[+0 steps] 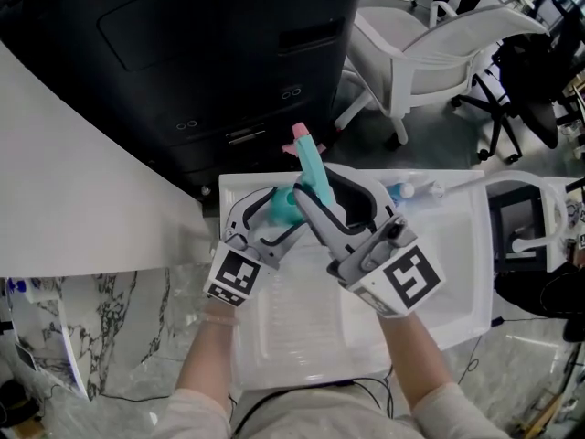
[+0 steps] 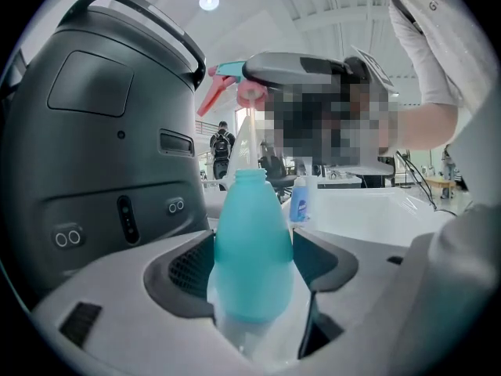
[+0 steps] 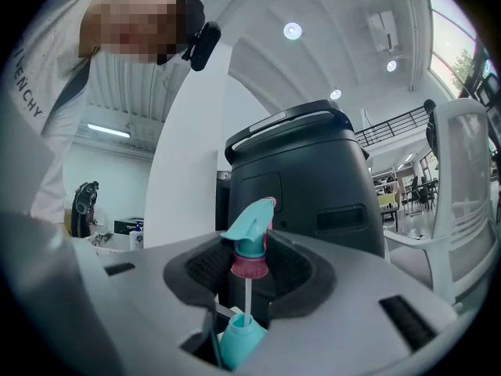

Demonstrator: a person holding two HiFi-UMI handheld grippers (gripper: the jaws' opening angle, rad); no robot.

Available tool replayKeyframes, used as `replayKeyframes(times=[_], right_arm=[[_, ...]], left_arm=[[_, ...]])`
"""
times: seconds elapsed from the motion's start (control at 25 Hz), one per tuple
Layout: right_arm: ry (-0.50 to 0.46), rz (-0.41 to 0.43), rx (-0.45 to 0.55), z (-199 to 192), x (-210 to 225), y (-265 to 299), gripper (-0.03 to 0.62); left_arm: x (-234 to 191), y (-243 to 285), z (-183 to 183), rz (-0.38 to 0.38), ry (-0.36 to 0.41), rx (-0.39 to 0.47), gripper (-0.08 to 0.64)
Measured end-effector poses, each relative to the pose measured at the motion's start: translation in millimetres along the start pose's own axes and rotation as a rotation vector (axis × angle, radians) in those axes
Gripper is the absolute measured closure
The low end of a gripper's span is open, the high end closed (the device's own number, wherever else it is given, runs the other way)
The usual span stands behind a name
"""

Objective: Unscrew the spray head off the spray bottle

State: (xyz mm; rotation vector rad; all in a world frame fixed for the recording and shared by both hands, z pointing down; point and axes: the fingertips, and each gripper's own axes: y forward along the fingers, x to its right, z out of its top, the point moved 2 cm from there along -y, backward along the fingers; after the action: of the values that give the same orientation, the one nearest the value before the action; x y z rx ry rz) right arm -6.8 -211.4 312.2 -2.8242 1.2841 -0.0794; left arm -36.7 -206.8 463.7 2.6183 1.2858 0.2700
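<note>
Writing first: the person's white shirt (image 3: 47, 108) reads "ENCHY" in the right gripper view and "GIVE" in the left gripper view. We can't read the blue label on the small bottle (image 2: 301, 202) standing on the white tray (image 1: 457, 273).

The left gripper (image 2: 252, 276) pinches the teal spray bottle (image 2: 250, 241) by its body, with the neck open and bare. The right gripper (image 3: 250, 266) clamps on the spray head (image 3: 250, 241) around its pink collar. The head is off the bottle and held above it, over the tray's far edge.

Only the right gripper view shows the white dip tube (image 3: 247, 296) running from the collar down into the bottle's neck. Only the left gripper view shows the pink trigger hanging under the raised head. Only the head view shows both grippers together over the tray, with the black machine (image 1: 183, 53) past the tray's far edge and a white chair (image 1: 430, 53) at far right.
</note>
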Motion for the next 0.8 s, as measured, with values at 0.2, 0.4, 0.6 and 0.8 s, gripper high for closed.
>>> replayKeyframes(times=[0.2, 0.4, 0.6, 0.8], right_arm=[[-0.013, 0.004, 0.019, 14.4, 0.3, 2.6, 0.459], [-0.004, 0.017, 0.039, 31.4, -0.9, 5.2, 0.459], [-0.023, 0.027, 0.056, 45.7, -5.0, 4.1, 0.459], [-0.047, 0.022, 0.08, 60.6, -4.1, 2.8, 0.459]], left_arm=[[-0.4, 0.4, -1.7, -0.002, -0.008, 0.002, 0.249], [-1.3, 1.1, -1.9, 0.0, -0.017, 0.001, 0.249], [-0.1, 1.8, -3.9, -0.001, -0.023, -0.009, 0.249], [-0.5, 2.7, -4.9, -0.004, -0.025, -0.017, 0.249]])
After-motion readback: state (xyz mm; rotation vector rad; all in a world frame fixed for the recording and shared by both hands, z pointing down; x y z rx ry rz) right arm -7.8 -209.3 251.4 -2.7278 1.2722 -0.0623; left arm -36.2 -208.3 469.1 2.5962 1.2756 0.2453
